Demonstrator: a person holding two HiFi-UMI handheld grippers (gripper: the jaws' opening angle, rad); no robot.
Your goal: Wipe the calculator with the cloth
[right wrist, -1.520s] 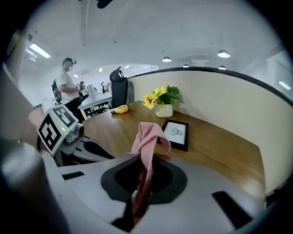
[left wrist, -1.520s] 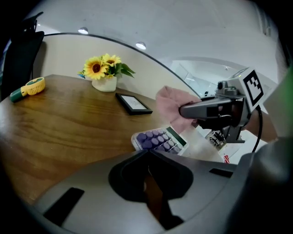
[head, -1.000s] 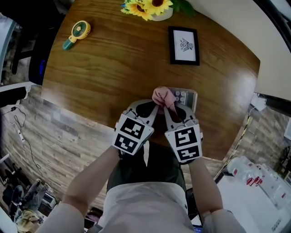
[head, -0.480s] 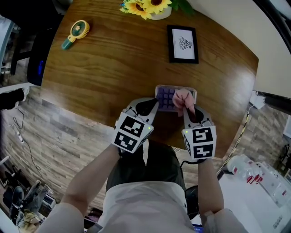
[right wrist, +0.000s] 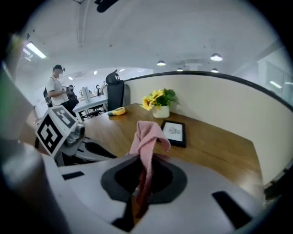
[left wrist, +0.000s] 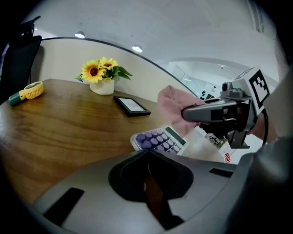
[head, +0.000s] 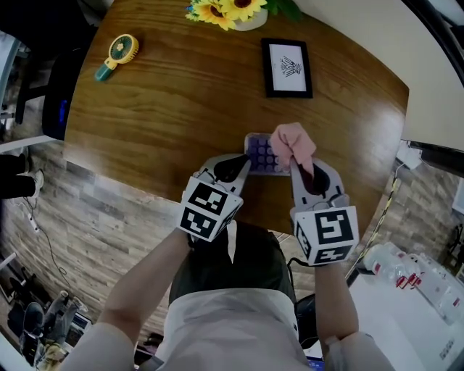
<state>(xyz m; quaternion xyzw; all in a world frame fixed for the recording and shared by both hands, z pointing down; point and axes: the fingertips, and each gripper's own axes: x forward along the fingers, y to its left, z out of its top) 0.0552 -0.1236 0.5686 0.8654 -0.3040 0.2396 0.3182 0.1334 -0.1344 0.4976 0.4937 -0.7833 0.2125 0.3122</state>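
Note:
The calculator (head: 261, 153), white with purple keys, lies flat near the front edge of the wooden table (head: 167, 109); it also shows in the left gripper view (left wrist: 158, 139). My left gripper (head: 244, 164) is shut, its tips (left wrist: 147, 151) right at the calculator's near left corner. My right gripper (head: 302, 169) is shut on the pink cloth (head: 292, 142), which bunches up over the calculator's right end. The cloth (right wrist: 147, 136) rises out of the right gripper's (right wrist: 145, 159) jaws, hiding the calculator in that view.
A black picture frame (head: 286, 67) lies further back on the table. A vase of sunflowers (head: 235, 11) stands at the far edge and a yellow hand fan (head: 116, 54) at the far left. A person (right wrist: 57, 89) stands far off by desks.
My right gripper has carried the cloth from the calculator's left part to its right end and lifted it, uncovering the purple keys. The left gripper has stayed put.

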